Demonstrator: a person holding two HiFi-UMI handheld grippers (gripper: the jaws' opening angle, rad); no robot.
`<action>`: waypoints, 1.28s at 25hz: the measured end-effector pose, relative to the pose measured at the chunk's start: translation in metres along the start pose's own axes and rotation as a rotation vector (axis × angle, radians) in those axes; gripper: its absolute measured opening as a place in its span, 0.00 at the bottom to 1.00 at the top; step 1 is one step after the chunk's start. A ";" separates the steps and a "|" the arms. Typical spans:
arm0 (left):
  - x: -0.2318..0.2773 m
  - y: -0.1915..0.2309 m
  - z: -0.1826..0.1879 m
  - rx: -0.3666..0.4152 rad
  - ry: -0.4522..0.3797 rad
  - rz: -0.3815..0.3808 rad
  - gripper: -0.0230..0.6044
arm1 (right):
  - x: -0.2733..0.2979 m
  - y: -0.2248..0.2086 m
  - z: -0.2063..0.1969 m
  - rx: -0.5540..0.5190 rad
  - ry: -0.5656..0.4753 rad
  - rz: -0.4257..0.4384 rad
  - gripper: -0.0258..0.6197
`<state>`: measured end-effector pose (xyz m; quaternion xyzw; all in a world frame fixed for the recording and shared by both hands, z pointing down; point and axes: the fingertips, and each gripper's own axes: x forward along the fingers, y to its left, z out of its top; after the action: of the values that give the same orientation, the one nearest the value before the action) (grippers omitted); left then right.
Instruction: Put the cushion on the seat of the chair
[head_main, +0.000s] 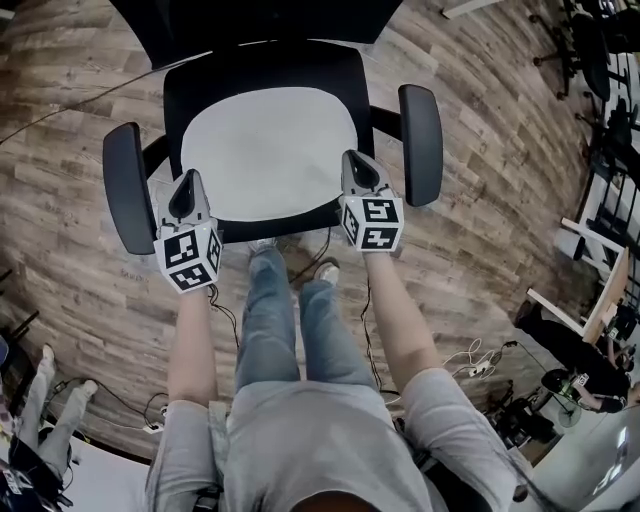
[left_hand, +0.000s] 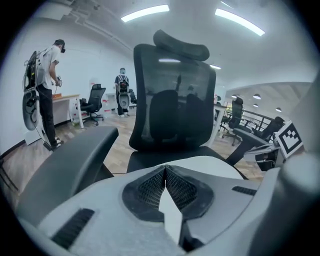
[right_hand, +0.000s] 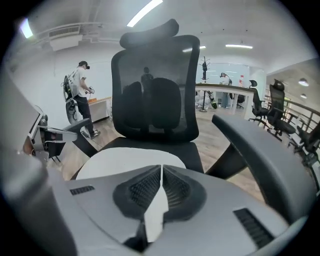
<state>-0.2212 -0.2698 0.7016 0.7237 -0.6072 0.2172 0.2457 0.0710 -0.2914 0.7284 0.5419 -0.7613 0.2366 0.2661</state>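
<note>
A white cushion (head_main: 265, 150) lies flat on the black seat (head_main: 200, 75) of an office chair, between its two armrests. My left gripper (head_main: 186, 183) hovers over the cushion's front left corner and my right gripper (head_main: 357, 160) over its front right corner. In the left gripper view the left gripper (left_hand: 165, 167) has its ribbed pads pressed together at the tips; the cushion (left_hand: 212, 162) shows white below and through the gap behind them. The right gripper (right_hand: 161, 167) looks the same above the cushion (right_hand: 125, 157). Neither holds anything I can see. The mesh backrest (left_hand: 172, 100) rises ahead.
The armrests (head_main: 128, 185) (head_main: 421, 143) flank both grippers closely. The person's shoes (head_main: 325, 272) stand at the chair's front edge on the wooden floor. Cables (head_main: 470, 355) lie at the right. Other office chairs (head_main: 580, 40) and people (left_hand: 47, 90) stand farther off.
</note>
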 end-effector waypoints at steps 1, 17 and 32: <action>-0.005 -0.004 0.005 0.006 -0.012 -0.008 0.05 | -0.006 0.001 0.004 -0.002 -0.012 0.001 0.07; -0.103 -0.044 0.058 0.011 -0.135 -0.027 0.06 | -0.107 0.029 0.065 0.000 -0.165 0.073 0.07; -0.197 -0.073 0.111 0.071 -0.270 0.004 0.06 | -0.207 0.039 0.110 -0.036 -0.282 0.102 0.07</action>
<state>-0.1805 -0.1760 0.4867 0.7533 -0.6281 0.1398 0.1357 0.0737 -0.2065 0.5070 0.5253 -0.8219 0.1577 0.1539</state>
